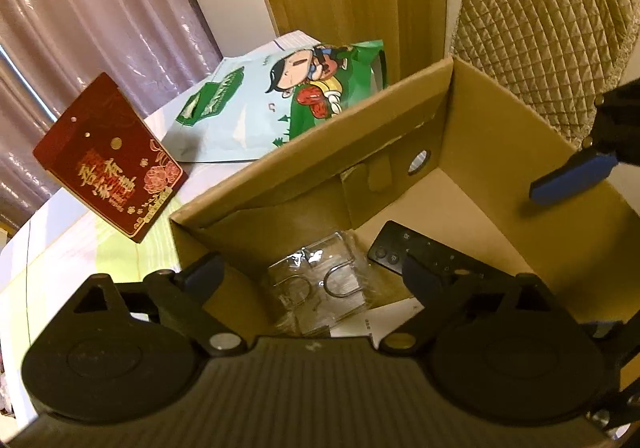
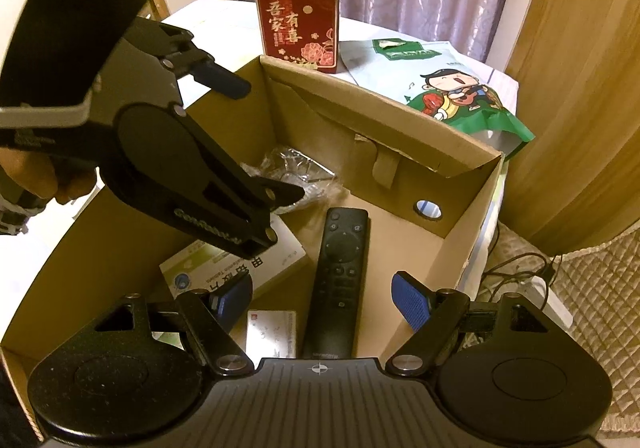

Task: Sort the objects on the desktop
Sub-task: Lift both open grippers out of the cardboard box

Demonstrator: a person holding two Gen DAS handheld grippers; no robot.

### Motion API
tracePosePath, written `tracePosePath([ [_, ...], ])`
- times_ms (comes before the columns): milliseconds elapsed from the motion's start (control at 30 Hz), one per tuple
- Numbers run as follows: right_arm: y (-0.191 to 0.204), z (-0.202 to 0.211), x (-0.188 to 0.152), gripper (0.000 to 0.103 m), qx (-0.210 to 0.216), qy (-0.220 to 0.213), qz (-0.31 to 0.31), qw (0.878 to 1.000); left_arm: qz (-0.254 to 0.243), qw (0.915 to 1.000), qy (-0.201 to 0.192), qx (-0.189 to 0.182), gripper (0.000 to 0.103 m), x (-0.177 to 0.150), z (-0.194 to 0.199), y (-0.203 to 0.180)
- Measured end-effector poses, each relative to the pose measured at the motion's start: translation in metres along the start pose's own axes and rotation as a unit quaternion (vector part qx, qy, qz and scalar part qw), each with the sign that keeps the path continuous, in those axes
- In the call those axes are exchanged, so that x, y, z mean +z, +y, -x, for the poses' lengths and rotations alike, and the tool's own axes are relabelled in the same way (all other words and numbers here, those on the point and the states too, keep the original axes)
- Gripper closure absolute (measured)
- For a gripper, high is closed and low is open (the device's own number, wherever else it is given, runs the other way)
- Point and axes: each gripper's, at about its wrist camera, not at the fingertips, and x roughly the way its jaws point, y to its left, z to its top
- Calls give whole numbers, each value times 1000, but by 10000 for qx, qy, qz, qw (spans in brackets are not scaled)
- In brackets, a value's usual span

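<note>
An open cardboard box (image 1: 320, 151) stands on the table. On its floor lie a clear plastic packet (image 1: 320, 288), a black remote (image 2: 340, 268) and a white medicine box (image 2: 256, 264). My left gripper (image 1: 310, 276) hangs open over the packet, and its pads do not touch it. In the right wrist view the left gripper (image 2: 266, 139) reaches into the box (image 2: 400, 135) from the upper left, over the packet (image 2: 296, 167). My right gripper (image 2: 322, 298) is open above the near end of the remote, its blue pads well apart from it. One of its blue fingers (image 1: 572, 177) shows at the right.
A red gift box (image 2: 298, 19) and a snack bag with a cartoon figure (image 2: 440, 87) sit on the table behind the cardboard box. A small card packet (image 2: 272, 332) lies inside it. A quilted chair (image 1: 540, 27) stands to the right, with a power strip and cables (image 2: 540, 288) on the floor.
</note>
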Motion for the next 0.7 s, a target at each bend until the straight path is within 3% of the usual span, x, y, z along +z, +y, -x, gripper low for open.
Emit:
tracePosePath([
  [700,23,29,-18,23,-130,-73,-266,9995,78,9994,-303,-159,7,-14,60,-6],
])
